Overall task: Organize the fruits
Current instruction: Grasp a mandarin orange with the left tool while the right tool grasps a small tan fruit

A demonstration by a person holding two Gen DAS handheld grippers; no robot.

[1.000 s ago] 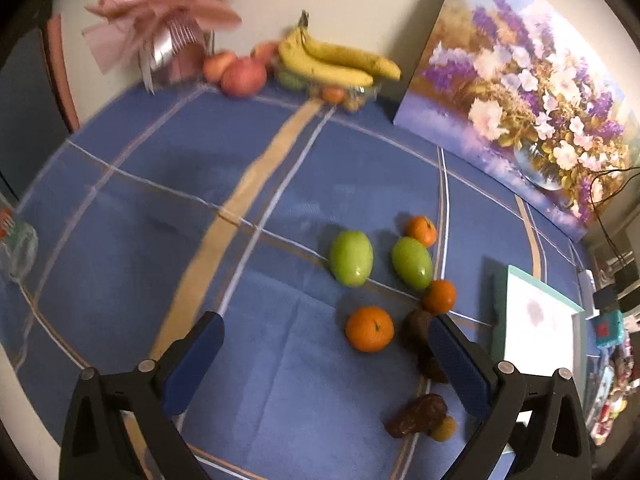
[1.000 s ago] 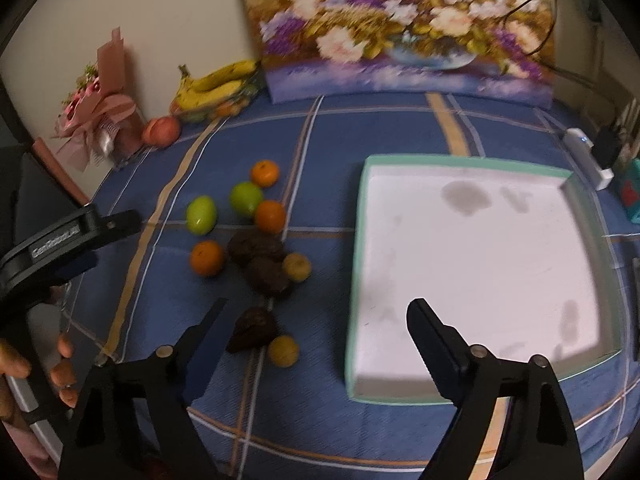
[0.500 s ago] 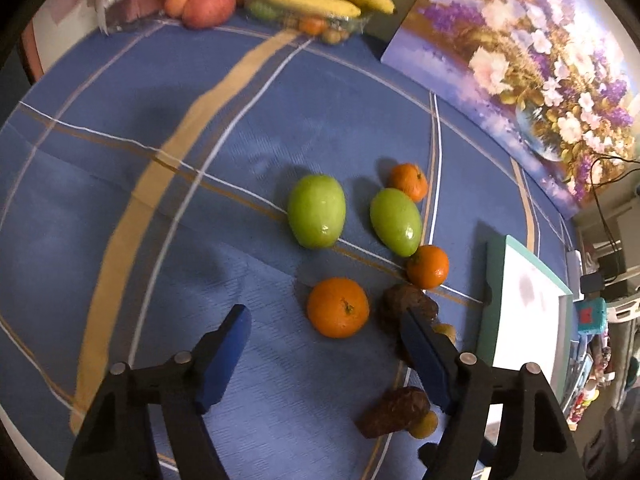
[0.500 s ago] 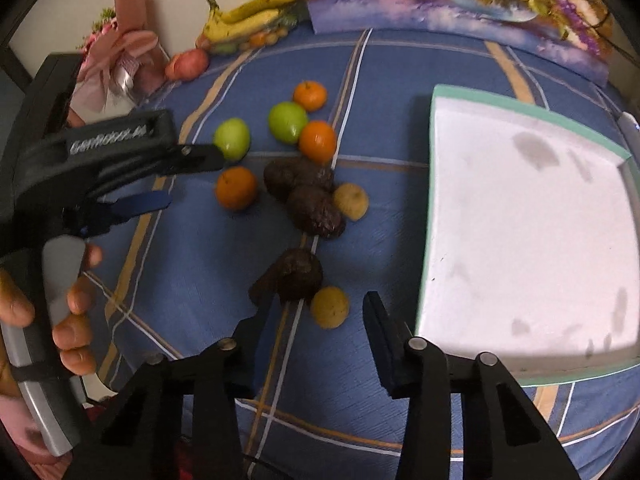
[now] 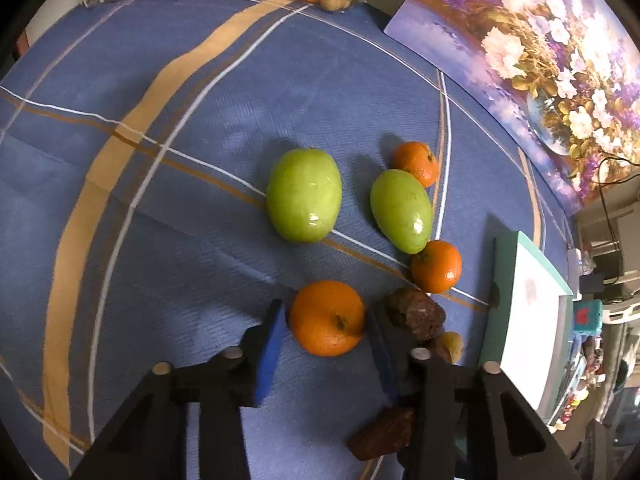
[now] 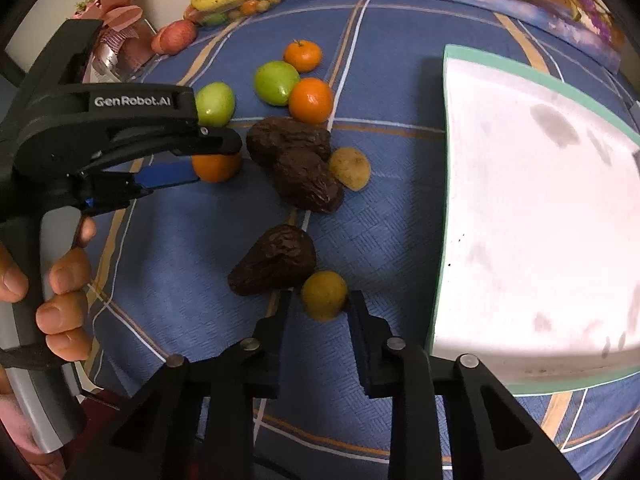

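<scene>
Both grippers dropped, jaws just closing: left gripper (image 5: pixel 326 320) pinches the orange (image 5: pixel 327 317), right gripper (image 6: pixel 322 300) the yellow fruit (image 6: pixel 324 295), likely bound for the tray (image 6: pixel 448 184).

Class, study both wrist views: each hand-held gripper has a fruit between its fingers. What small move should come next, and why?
Probably lift both straight up. The left hand-held gripper is closed on the large orange, the right hand-held gripper on the small yellow fruit. Both still sit on the blue cloth, and the white tray lies empty beside them.
</scene>
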